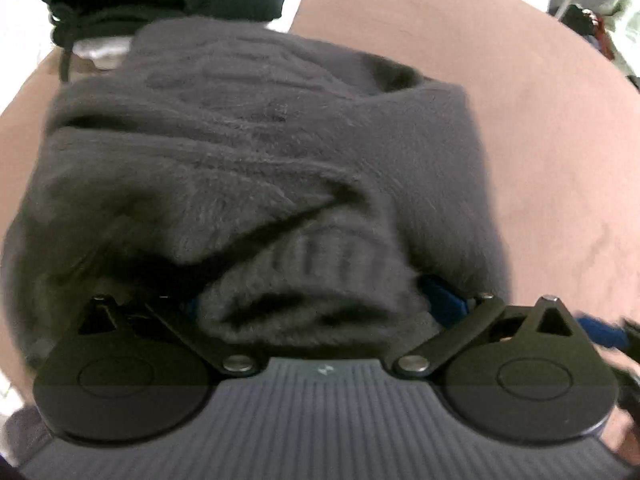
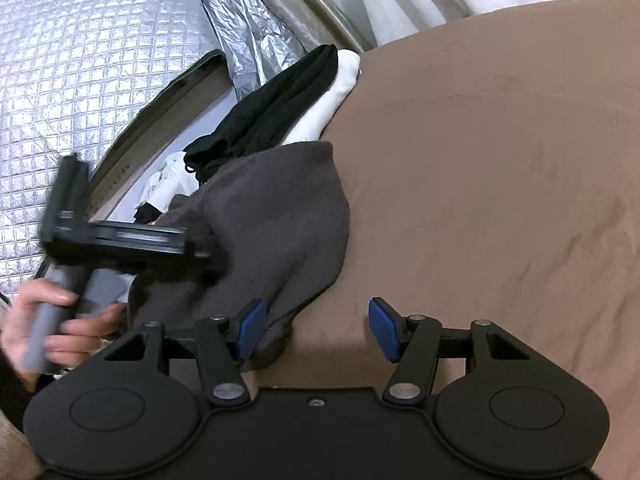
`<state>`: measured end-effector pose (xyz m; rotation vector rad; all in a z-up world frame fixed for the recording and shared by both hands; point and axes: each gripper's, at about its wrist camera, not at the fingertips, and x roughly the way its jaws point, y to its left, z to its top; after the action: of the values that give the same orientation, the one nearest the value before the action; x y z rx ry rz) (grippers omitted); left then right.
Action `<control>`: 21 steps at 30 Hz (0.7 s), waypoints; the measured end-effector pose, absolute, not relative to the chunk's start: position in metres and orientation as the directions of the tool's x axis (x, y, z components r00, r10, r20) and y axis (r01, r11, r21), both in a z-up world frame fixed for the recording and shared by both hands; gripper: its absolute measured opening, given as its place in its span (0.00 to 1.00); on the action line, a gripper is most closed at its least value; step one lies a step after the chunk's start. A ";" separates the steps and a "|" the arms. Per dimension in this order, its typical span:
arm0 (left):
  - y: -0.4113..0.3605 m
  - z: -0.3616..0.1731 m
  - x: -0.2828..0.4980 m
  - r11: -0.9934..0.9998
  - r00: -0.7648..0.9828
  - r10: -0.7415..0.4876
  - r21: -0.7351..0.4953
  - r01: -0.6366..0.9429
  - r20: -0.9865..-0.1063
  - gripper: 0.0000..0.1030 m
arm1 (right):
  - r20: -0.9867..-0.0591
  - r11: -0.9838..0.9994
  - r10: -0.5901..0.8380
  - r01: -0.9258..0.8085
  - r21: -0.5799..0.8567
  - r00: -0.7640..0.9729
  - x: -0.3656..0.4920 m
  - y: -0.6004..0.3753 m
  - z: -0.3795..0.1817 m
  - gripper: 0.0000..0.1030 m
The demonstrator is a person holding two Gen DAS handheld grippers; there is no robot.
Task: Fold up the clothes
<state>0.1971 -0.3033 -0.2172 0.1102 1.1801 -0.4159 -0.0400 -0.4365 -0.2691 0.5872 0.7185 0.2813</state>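
Observation:
A dark grey fuzzy sweater point(image 1: 248, 152) lies folded on the brown bed sheet point(image 1: 540, 140). In the left wrist view my left gripper point(image 1: 316, 300) points steeply down onto it, jaws wide, with a ribbed edge of the sweater bulging between its blue pads point(image 1: 444, 300). I cannot see the pads squeezing it. The right wrist view shows the same sweater point(image 2: 288, 208) and the left gripper point(image 2: 212, 250) from the side, held by a hand point(image 2: 48, 320), its tips sunk in the fabric. My right gripper point(image 2: 316, 330) stands open over the sheet point(image 2: 500, 200), its left pad point(image 2: 250, 330) against the sweater's near corner.
A folded black garment with a drawstring point(image 2: 280, 96) rests on a white one point(image 2: 332, 88) behind the sweater, at the bed's edge. A silver quilted cover point(image 2: 80, 60) stands at the left. Bare brown sheet stretches to the right. Clutter point(image 1: 588, 20) sits beyond the bed.

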 end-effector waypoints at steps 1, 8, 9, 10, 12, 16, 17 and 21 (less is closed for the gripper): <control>-0.306 -0.224 0.202 0.921 0.304 -0.267 -0.150 0.359 -0.915 0.74 | -0.537 0.804 0.433 -0.040 0.593 0.724 -0.040 -0.437 -0.270 0.61; -0.324 -0.185 0.215 0.815 0.160 -0.561 -0.507 0.280 -0.812 0.18 | -0.549 0.809 0.399 0.000 0.587 0.735 -0.039 -0.443 -0.280 0.61; -0.329 -0.172 0.215 0.760 0.136 -0.636 -0.587 0.277 -0.759 0.10 | -0.544 0.800 0.399 0.010 0.600 0.739 -0.039 -0.445 -0.282 0.61; -0.338 -0.156 0.213 0.706 0.125 -0.697 -0.643 0.297 -0.706 0.10 | -0.536 0.792 0.401 0.013 0.611 0.742 -0.039 -0.446 -0.284 0.61; -0.360 -0.120 0.206 0.621 0.121 -0.772 -0.698 0.358 -0.624 0.10 | -0.521 0.798 0.393 0.001 0.603 0.758 -0.044 -0.447 -0.281 0.61; -0.414 -0.042 0.204 0.537 0.152 -0.827 -0.677 0.503 -0.542 0.10 | -0.468 0.830 0.337 -0.023 0.557 0.817 -0.058 -0.453 -0.263 0.61; -0.429 -0.019 0.205 0.510 0.159 -0.844 -0.676 0.532 -0.513 0.10 | -0.446 0.828 0.328 -0.025 0.561 0.833 -0.062 -0.458 -0.258 0.61; -0.483 0.048 0.214 0.409 0.183 -0.910 -0.729 0.549 -0.373 0.16 | -0.375 0.825 0.284 -0.026 0.565 0.882 -0.073 -0.474 -0.236 0.61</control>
<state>0.2138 -0.4832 0.0485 -0.4907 0.8872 -1.0883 -0.0731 -0.4737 -0.2361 0.5821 0.4667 0.1712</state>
